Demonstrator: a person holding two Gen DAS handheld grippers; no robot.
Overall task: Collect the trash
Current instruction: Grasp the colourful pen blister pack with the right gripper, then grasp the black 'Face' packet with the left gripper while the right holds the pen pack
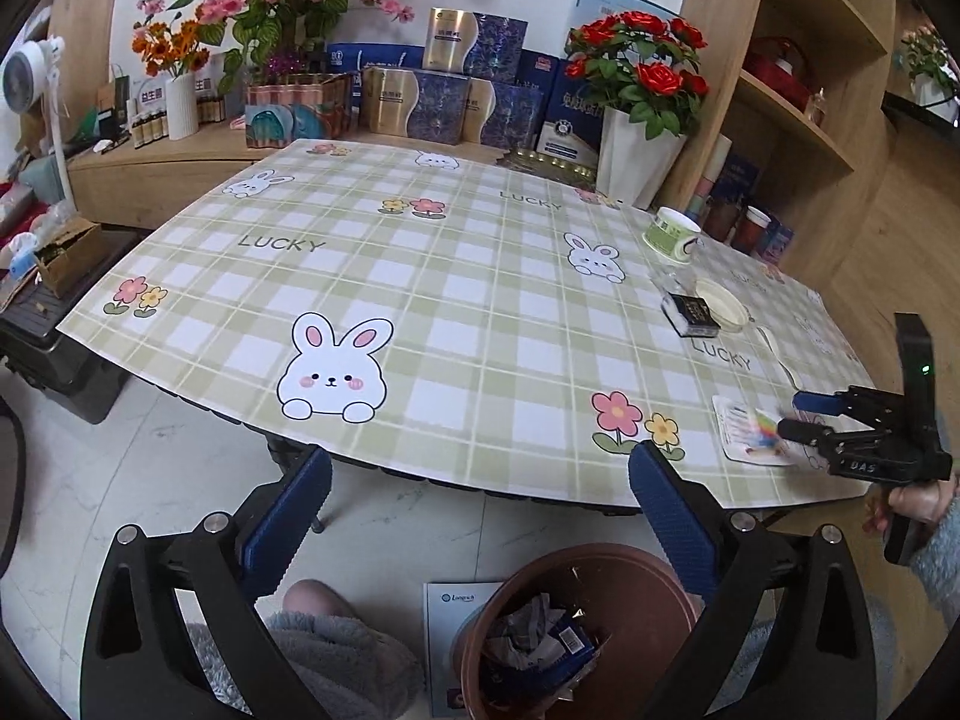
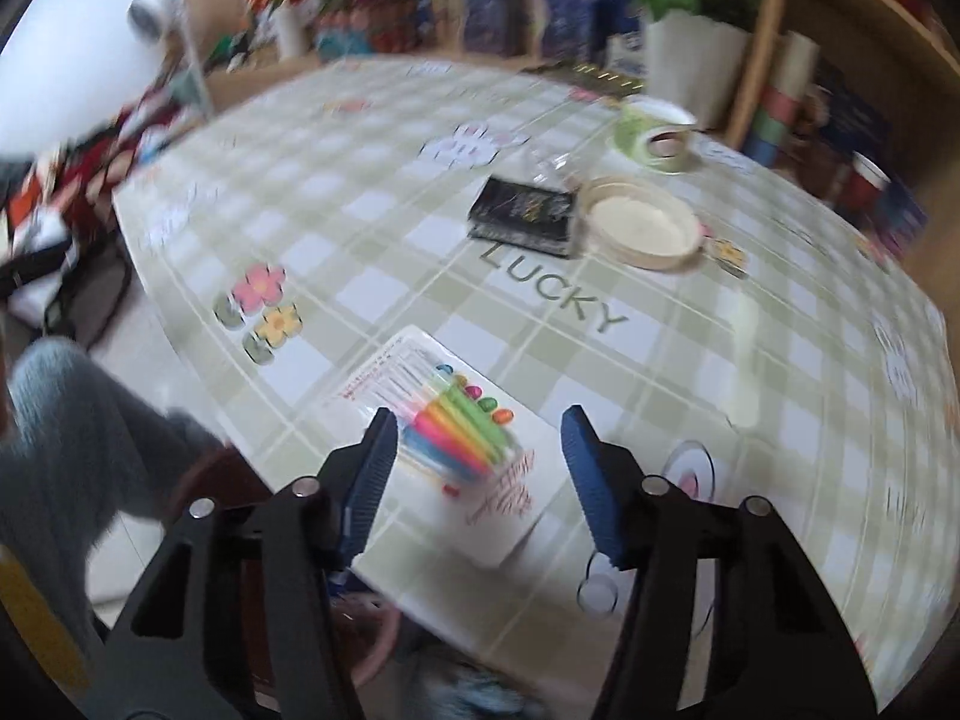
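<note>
A white card pack with coloured candles [image 2: 462,450] lies near the table's front edge; it also shows in the left wrist view [image 1: 750,429]. My right gripper [image 2: 480,426] is open, its jaws either side of the pack just above it; it also shows in the left wrist view [image 1: 795,414]. My left gripper [image 1: 480,486] is open and empty, below the table edge, above a brown bin [image 1: 660,576] holding crumpled wrappers. A black box [image 2: 522,213] and a shallow cream lid [image 2: 642,222] lie further back.
A green tape roll [image 2: 654,135] and a clear wrapper [image 2: 552,165] lie behind the black box. The checked tablecloth [image 1: 420,276] covers the table. A white vase of red roses [image 1: 636,162], boxes and wooden shelves [image 1: 798,114] stand behind. A booklet [image 1: 444,618] lies on the floor by the bin.
</note>
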